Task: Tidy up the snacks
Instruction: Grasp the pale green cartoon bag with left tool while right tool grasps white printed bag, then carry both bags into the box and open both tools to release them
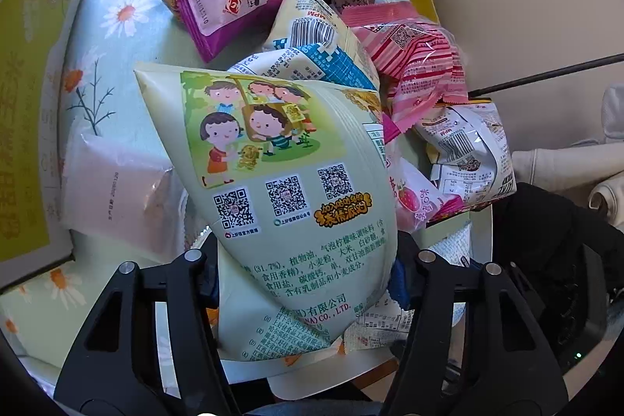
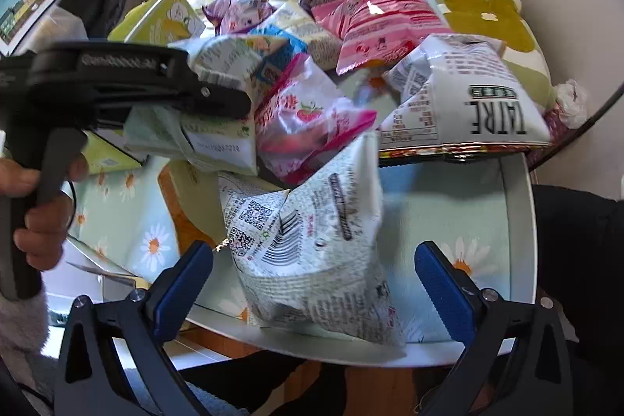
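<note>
While the left gripper has its jaws closed on the green bag, near the surface's front edge, the person should lift it straight up so the piled bags behind are not dragged along. The right gripper's jaws stand open around the white bag, apparently not pressing it; closing across its middle should give a firm hold.

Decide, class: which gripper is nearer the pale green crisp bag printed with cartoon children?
Left. The left gripper is closed on the pale green crisp bag. The right gripper stands open around a white printed packet, beside it.
</note>
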A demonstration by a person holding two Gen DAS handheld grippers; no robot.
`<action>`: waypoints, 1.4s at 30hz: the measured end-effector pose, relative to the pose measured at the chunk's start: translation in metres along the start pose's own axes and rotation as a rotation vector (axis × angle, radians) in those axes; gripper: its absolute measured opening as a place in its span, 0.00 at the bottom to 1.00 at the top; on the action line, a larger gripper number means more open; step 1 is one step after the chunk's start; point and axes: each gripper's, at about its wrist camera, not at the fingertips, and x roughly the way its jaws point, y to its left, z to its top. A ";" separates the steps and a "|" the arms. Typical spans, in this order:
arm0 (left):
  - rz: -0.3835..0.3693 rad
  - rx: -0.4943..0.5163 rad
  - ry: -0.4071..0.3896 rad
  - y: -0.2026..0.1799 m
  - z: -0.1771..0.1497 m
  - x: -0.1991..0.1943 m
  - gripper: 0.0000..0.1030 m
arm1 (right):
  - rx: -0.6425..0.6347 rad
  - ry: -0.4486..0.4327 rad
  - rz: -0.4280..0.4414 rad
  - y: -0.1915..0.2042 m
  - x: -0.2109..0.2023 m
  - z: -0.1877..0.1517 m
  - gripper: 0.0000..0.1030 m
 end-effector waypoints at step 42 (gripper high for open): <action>0.062 -0.029 -0.280 -0.018 -0.048 -0.133 0.51 | -0.095 -0.032 0.077 0.012 -0.057 0.017 0.57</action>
